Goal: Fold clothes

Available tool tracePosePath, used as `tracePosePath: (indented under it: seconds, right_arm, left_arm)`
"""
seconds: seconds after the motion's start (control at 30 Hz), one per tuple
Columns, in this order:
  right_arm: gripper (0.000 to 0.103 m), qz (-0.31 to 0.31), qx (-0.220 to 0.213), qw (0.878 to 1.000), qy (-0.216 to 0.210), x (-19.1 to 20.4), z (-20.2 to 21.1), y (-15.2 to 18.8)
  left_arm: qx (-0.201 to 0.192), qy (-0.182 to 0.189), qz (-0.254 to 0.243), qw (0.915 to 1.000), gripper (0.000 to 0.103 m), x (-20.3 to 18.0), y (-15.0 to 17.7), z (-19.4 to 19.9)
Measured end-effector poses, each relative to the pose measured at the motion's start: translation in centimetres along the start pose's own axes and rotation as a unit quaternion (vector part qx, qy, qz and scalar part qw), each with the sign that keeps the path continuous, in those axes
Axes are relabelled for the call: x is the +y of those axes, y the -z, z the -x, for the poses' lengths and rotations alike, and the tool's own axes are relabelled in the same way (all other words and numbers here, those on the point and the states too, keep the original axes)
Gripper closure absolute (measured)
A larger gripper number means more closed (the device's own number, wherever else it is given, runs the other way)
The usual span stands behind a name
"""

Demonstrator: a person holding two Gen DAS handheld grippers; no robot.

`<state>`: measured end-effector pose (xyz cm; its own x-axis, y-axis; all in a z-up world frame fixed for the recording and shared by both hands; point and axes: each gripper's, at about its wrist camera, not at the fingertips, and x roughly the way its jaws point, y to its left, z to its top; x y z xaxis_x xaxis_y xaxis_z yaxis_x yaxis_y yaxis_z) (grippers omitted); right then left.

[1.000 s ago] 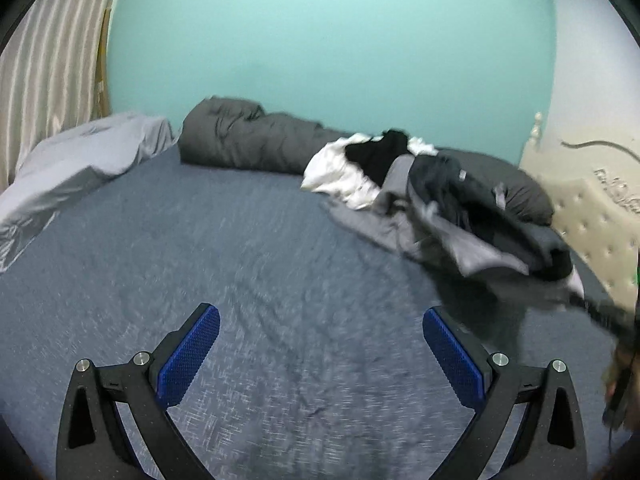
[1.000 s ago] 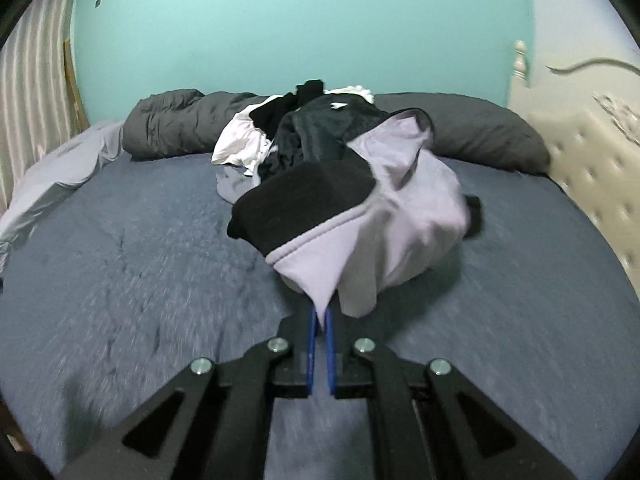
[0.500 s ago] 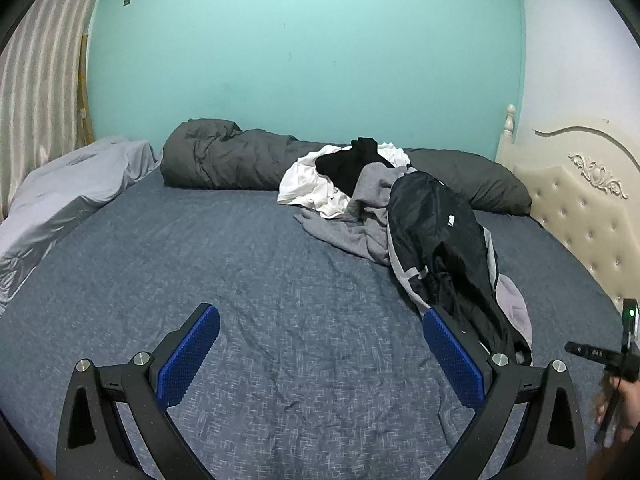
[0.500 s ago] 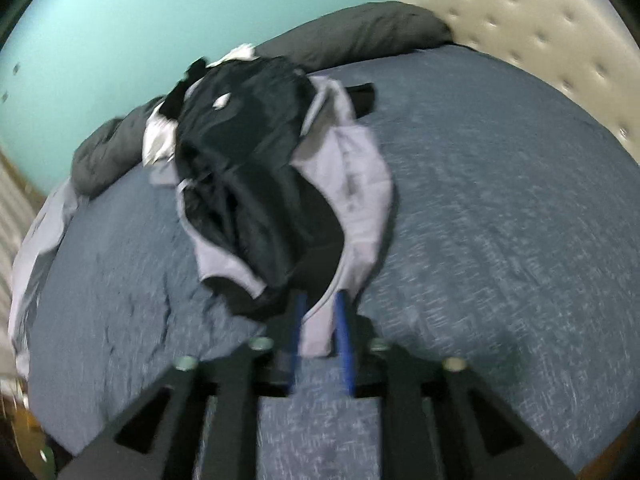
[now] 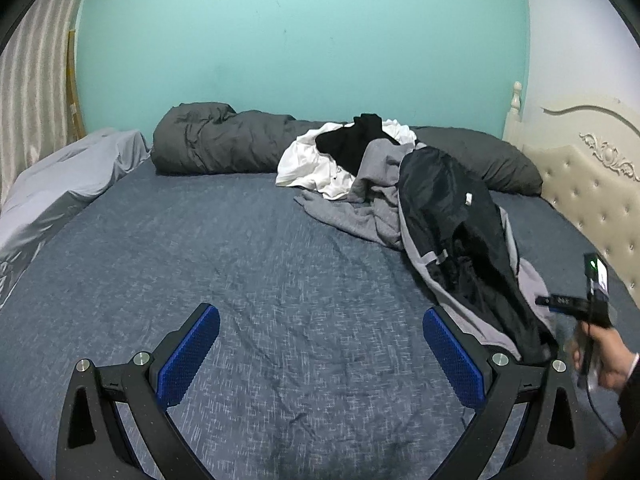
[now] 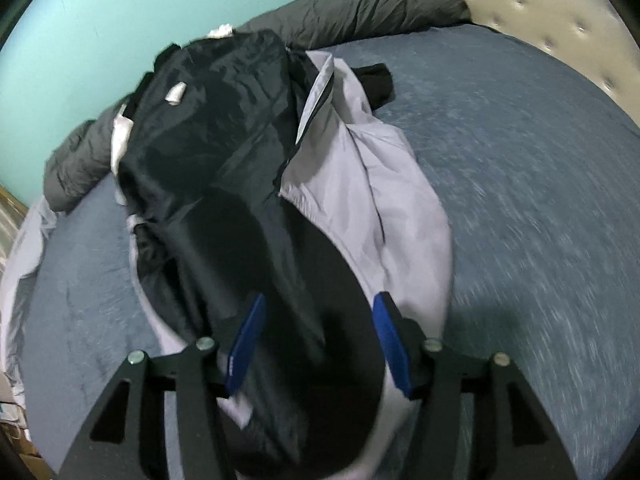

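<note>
A black and light grey jacket (image 5: 460,236) lies stretched out on the blue bed (image 5: 240,264), from the clothes pile toward the right front. In the right wrist view the jacket (image 6: 248,168) fills the middle, its hem lying loose between the blue pads. My right gripper (image 6: 316,328) is open over that hem; its body (image 5: 588,304) shows at the right edge of the left wrist view. My left gripper (image 5: 320,352) is open and empty, low over bare sheet left of the jacket.
A pile of clothes, white (image 5: 316,164), black (image 5: 356,140) and grey (image 5: 360,208), lies at the back of the bed. A rolled dark duvet (image 5: 216,144) and a dark pillow (image 5: 488,156) lie along the teal wall. A cream tufted headboard (image 5: 592,200) stands at right.
My right gripper pulled the jacket off the pile toward the front, laid it on the sheet and opened, letting go. The left gripper stayed open and barely moved.
</note>
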<state>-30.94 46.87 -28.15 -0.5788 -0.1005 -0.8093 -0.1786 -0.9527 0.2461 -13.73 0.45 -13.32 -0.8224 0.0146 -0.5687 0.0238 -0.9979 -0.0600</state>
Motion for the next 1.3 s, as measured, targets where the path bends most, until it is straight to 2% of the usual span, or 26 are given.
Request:
tracePosePath:
  seconds: [0.17, 0.27, 0.33, 0.37, 0.4, 0.43, 0.47, 0.57, 0.73, 0.87, 0.97, 1.17, 1.3]
  right_arm:
    - [0.046, 0.012, -0.002, 1.0, 0.023, 0.8, -4.0, -2.9]
    - [0.046, 0.036, 0.013, 0.999, 0.032, 1.7, -6.2, -3.8]
    - [0.066, 0.057, 0.023, 0.997, 0.04, 2.3, -7.2, -4.0]
    - [0.083, 0.066, 0.027, 0.997, 0.041, 2.5, -7.5, -4.0]
    - [0.092, 0.075, 0.027, 0.996, 0.046, 2.7, -7.6, -4.0]
    - [0.096, 0.082, 0.025, 0.995, 0.05, 2.8, -7.5, -4.0]
    - [0.099, 0.086, 0.02, 0.995, 0.055, 2.9, -7.1, -4.0]
    - [0.1, 0.111, -0.008, 0.993, 0.049, 4.2, -4.6, -4.3]
    - [0.1, 0.189, -0.063, 0.98, -0.007, 10.5, 2.3, -5.5]
    - [0.1, 0.244, -0.087, 0.963, -0.078, 18.3, 7.8, -5.5]
    - [0.1, 0.29, -0.077, 0.944, -0.136, 24.8, 10.7, -3.3]
    - [0.1, 0.358, -0.026, 0.906, -0.224, 33.8, 12.9, 4.1]
    - [0.101, 0.396, 0.027, 0.882, -0.254, 37.4, 12.0, 10.4]
  left_arm:
    - [0.009, 0.0, -0.005, 1.0, 0.0, 0.4, 0.4, -1.9]
    - [0.013, -0.002, -0.005, 0.9999, 0.0, 0.6, 0.7, -2.8]
    - [0.017, -0.002, -0.005, 0.9998, 0.0, 0.7, 0.9, -3.2]
    - [0.019, -0.002, -0.005, 0.9998, 0.0, 0.8, 1.0, -3.4]
    - [0.021, -0.002, -0.004, 0.9998, 0.0, 0.9, 1.1, -3.4]
    - [0.022, -0.002, -0.004, 0.9998, 0.0, 1.1, 1.2, -3.3]
    - [0.022, -0.002, -0.004, 0.9998, 0.0, 1.2, 1.3, -3.2]
    - [0.019, -0.004, 0.0, 0.9998, 0.0, 1.7, 1.3, -2.0]
    - [0.006, -0.01, 0.012, 0.9999, 0.0, 2.8, 0.8, 1.7]
    - [-0.004, -0.015, 0.022, 0.9996, 0.0, 3.6, 0.4, 4.6]
    - [-0.018, -0.02, 0.029, 0.9992, 0.0, 4.5, 0.0, 7.5]
    - [-0.034, -0.035, 0.043, 0.9979, 0.0, 6.9, 0.0, 11.8]
    - [-0.032, -0.049, 0.052, 0.9969, 0.0, 8.9, 0.9, 13.5]
